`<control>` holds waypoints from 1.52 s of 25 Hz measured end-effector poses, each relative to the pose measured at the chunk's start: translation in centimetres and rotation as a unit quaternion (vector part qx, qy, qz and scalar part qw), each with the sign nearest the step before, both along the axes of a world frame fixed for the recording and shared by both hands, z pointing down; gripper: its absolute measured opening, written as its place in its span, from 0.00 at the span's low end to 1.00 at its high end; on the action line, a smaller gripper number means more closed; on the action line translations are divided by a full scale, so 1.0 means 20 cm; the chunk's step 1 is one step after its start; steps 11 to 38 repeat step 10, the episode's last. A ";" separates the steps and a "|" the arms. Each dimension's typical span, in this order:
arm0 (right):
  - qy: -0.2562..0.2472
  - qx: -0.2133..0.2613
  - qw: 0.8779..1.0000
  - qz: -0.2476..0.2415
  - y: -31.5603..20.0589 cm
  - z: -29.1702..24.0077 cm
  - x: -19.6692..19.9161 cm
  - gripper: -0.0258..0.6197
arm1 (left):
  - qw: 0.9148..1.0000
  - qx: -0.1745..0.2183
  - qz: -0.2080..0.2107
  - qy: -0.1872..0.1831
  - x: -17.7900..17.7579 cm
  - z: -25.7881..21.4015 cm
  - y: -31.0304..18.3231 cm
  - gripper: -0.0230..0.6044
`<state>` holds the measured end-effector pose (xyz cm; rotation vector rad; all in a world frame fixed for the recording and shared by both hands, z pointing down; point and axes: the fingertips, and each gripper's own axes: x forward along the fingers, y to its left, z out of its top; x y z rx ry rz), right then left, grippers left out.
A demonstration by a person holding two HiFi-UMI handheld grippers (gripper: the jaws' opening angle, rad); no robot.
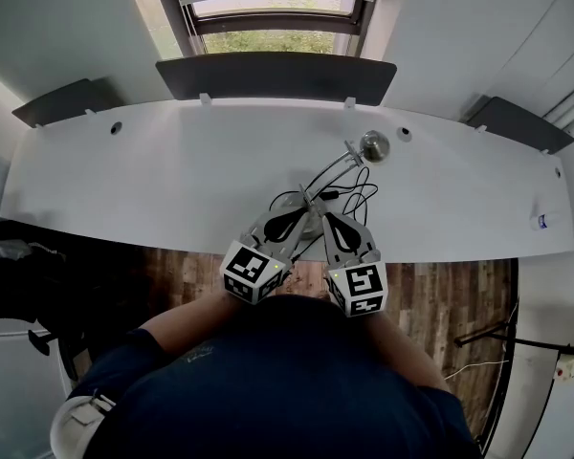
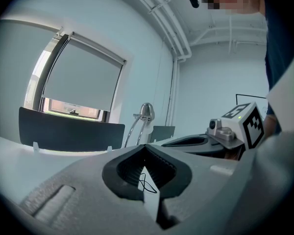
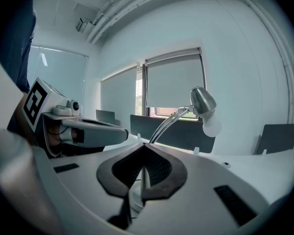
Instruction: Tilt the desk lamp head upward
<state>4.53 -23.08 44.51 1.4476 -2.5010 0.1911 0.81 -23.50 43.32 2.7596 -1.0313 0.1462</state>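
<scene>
Both tongs are clenched on nothing: my left tongs (image 2: 146, 148) and right tongs (image 3: 144, 150) sit side by side over the near edge of the bench (image 1: 163, 175). At one o'clock beyond them, the desk lamp head (image 1: 374, 145) stands on its curved arm (image 1: 331, 169).

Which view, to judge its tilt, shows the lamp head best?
The right gripper view: the lamp head shows large, side-on, with its bulb. The head view shows it small from above; the left gripper view, small and distant.
</scene>
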 end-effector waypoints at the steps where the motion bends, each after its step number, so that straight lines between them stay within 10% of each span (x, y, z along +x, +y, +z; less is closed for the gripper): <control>1: 0.001 0.000 1.000 -0.001 0.00 0.00 0.00 0.06 | 1.000 0.000 -0.001 0.000 0.00 0.00 0.00 0.05; 38: 0.002 0.002 1.000 -0.004 -0.01 0.00 0.00 0.06 | 1.000 0.006 -0.005 0.001 -0.01 -0.01 -0.01 0.05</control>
